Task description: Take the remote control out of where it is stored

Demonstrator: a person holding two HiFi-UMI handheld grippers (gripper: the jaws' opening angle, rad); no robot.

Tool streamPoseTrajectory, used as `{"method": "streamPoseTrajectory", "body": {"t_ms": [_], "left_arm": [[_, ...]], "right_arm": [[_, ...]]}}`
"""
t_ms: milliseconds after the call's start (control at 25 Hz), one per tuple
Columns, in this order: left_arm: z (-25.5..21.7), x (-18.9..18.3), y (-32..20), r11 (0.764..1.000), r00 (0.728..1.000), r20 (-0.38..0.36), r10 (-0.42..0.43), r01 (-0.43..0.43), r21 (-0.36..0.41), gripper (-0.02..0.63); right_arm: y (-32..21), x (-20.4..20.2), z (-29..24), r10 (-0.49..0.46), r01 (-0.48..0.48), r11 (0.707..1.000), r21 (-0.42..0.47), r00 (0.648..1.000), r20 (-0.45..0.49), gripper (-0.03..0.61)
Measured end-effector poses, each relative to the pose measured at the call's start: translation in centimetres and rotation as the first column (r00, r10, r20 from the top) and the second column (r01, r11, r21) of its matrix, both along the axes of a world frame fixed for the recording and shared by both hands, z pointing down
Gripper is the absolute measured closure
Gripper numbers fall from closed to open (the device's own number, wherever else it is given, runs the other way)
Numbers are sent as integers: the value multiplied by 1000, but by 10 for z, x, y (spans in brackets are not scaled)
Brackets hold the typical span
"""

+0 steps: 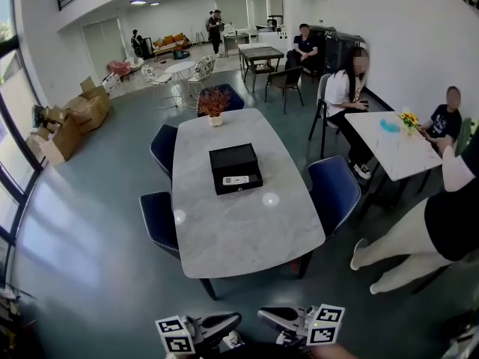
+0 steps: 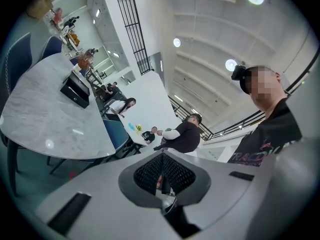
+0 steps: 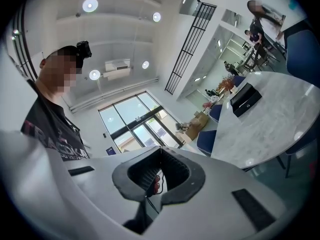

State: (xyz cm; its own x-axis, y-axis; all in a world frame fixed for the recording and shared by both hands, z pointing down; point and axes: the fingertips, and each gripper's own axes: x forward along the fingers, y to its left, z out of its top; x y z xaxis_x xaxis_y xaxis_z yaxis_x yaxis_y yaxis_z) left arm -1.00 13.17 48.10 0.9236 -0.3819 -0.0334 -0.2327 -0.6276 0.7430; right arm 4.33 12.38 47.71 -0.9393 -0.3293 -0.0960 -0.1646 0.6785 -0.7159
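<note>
A black box (image 1: 235, 167) with a small white panel (image 1: 236, 179) on its front lies shut in the middle of the grey marble table (image 1: 247, 230). No remote control shows in any view. My left gripper (image 1: 218, 326) and right gripper (image 1: 278, 318) hang side by side at the bottom of the head view, well short of the table's near edge. Both point away from the box, with their jaws together and nothing between them. In the left gripper view the box (image 2: 75, 89) is far off beyond the gripper (image 2: 161, 156). The right gripper view shows the box (image 3: 246, 99) past the gripper (image 3: 160, 149).
Blue chairs (image 1: 158, 220) (image 1: 334, 191) flank the table and a potted red plant (image 1: 214, 105) stands at its far end. A person's legs (image 1: 404, 245) are close at the right, near a white table (image 1: 393, 144) with seated people. Cardboard boxes (image 1: 75, 118) lie at the left wall.
</note>
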Motion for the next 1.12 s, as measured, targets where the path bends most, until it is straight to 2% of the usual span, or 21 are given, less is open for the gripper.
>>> {"method": "streamPoseTrajectory", "body": {"t_ms": [360, 760, 920, 1120], "left_arm": [[3, -45, -13, 999, 999, -16, -40, 40, -3, 606], [10, -88, -21, 999, 999, -39, -34, 33, -21, 606], [21, -107, -23, 998, 997, -53, -54, 53, -22, 606], [21, -114, -20, 1000, 997, -75, -9, 7, -24, 606]], "right_arm": [[-24, -34, 0, 21, -21, 1000, 7, 1000, -8, 569], [-44, -73, 2, 52, -52, 999, 14, 998, -27, 569], [-52, -91, 6, 37, -37, 999, 24, 999, -27, 569], [-48, -98, -3, 79, -78, 996, 42, 996, -36, 569]]}}
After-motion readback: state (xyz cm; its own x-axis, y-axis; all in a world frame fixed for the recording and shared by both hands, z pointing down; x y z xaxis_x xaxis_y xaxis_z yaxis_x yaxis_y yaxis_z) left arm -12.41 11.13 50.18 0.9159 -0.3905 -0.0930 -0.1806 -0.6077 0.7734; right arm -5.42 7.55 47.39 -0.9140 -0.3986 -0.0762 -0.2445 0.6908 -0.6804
